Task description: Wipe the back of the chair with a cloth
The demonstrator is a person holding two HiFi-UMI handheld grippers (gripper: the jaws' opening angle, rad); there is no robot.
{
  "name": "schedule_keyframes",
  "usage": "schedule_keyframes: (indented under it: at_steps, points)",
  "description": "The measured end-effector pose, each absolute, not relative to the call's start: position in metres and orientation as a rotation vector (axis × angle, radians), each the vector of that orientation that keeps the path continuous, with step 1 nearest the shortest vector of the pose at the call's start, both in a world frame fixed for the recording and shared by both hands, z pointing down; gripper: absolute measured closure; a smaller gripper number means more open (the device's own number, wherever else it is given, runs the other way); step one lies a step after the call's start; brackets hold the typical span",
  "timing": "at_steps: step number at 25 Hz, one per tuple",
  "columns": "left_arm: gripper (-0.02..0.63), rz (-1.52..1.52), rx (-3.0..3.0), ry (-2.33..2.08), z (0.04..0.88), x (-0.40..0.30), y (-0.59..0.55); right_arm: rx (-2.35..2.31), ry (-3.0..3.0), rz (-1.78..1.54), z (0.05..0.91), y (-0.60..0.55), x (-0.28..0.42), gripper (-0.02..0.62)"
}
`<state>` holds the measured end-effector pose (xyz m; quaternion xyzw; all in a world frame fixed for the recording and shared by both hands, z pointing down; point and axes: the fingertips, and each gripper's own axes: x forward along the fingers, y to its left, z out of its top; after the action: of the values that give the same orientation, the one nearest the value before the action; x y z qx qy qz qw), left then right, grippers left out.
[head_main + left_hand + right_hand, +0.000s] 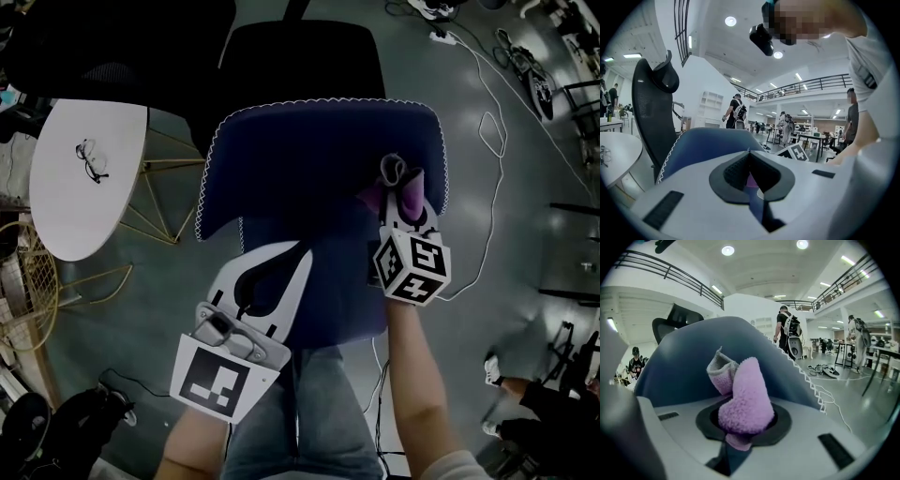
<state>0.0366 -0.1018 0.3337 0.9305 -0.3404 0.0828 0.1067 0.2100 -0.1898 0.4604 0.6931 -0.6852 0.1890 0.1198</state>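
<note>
- The right gripper (401, 204) pinches a purple fluffy cloth (397, 176); a bunch of it sticks out past the jaw tips.
- The cloth is at the blue chair back (309, 159), on its right part, near the white zigzag stitching. I cannot tell whether it really presses on the fabric.
- The left gripper (298, 255) is lower and to the left, well apart from the cloth. Its jaws are pressed together at the tips, with nothing between.
- Eyeglasses (92, 159) lie on a white table (66, 211) beside the chair.
</note>
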Motion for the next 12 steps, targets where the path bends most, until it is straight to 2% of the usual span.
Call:
schedule_keyframes:
  at_steps: [12]
  points:
    - [0.594, 0.229, 2.756, -0.949, 0.333, 0.054, -0.103, 2.096, -1.929, 0.553, 0.459, -0.176, 0.243, 0.517]
